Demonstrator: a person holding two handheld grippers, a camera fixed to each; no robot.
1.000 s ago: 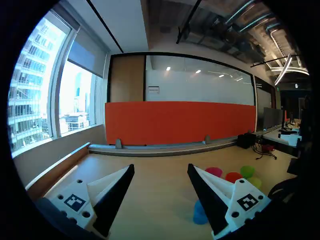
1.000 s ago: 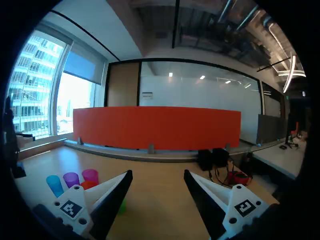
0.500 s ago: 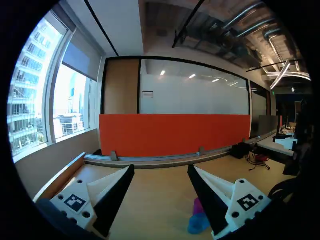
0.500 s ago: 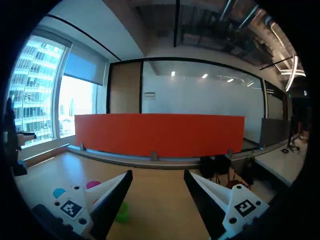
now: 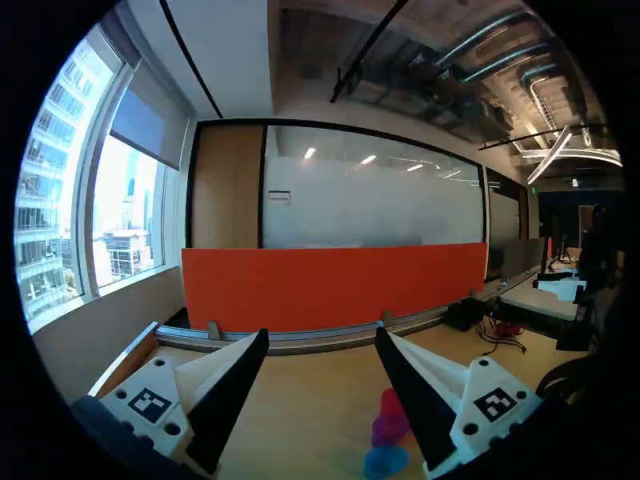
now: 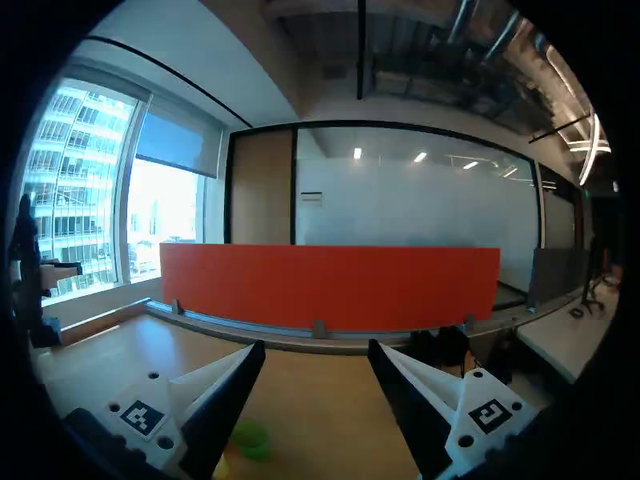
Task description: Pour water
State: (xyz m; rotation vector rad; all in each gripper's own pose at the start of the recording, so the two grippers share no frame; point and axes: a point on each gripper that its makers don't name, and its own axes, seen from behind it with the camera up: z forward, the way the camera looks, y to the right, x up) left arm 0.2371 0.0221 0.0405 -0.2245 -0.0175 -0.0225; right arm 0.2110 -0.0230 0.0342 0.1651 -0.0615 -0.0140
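Your left tool (image 5: 320, 331) stands open and empty over the worktop (image 5: 312, 424). The blue cup (image 5: 386, 462), purple cup (image 5: 390, 430) and pink cup (image 5: 390, 399) sit low beside its right finger. Your right tool (image 6: 314, 344) is spread wide, holding nothing, with the green cup (image 6: 252, 438) low beside its left finger.

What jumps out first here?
The orange divider behind the desk dominates both views, with a bright window at the left. Low in the left gripper view, a blue cup and a purple cup peek beside the open left gripper; a green cup sits low by the open right gripper.
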